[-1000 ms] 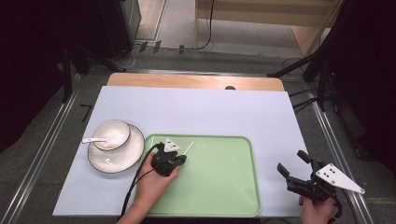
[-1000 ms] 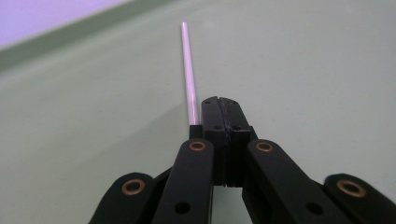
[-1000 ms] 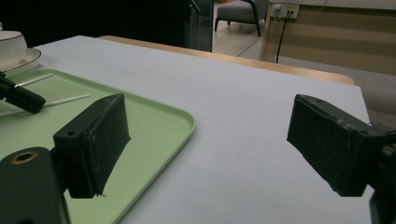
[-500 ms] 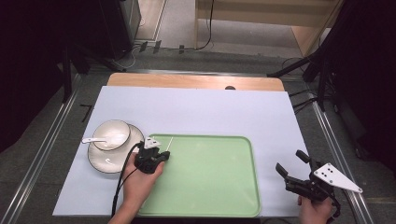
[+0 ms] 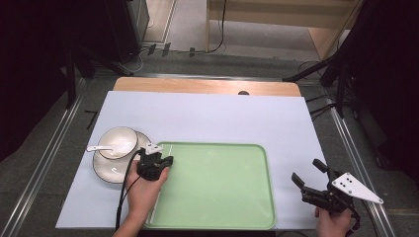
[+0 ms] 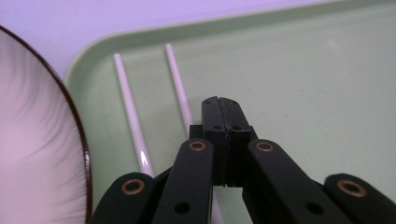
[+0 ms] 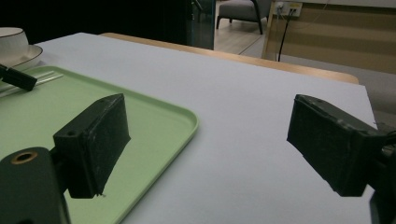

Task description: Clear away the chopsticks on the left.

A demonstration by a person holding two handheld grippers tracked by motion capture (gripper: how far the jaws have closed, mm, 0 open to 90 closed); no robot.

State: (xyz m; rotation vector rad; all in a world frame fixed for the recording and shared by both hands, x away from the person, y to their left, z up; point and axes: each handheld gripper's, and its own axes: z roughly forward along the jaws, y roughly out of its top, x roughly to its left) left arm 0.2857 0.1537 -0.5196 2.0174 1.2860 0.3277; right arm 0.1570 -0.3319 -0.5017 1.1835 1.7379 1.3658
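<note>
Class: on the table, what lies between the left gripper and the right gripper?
The high view shows bare green tray and a strip of white table cover between left gripper and right gripper.

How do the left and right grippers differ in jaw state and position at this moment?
The left black two-jaw gripper has its jaws pressed together; the right black two-jaw gripper holds its jaws wide apart. The left sits over the light green plastic tray, near two white chopsticks; the right is off the tray's right edge, over the pale table cover. Both are hand-held.
</note>
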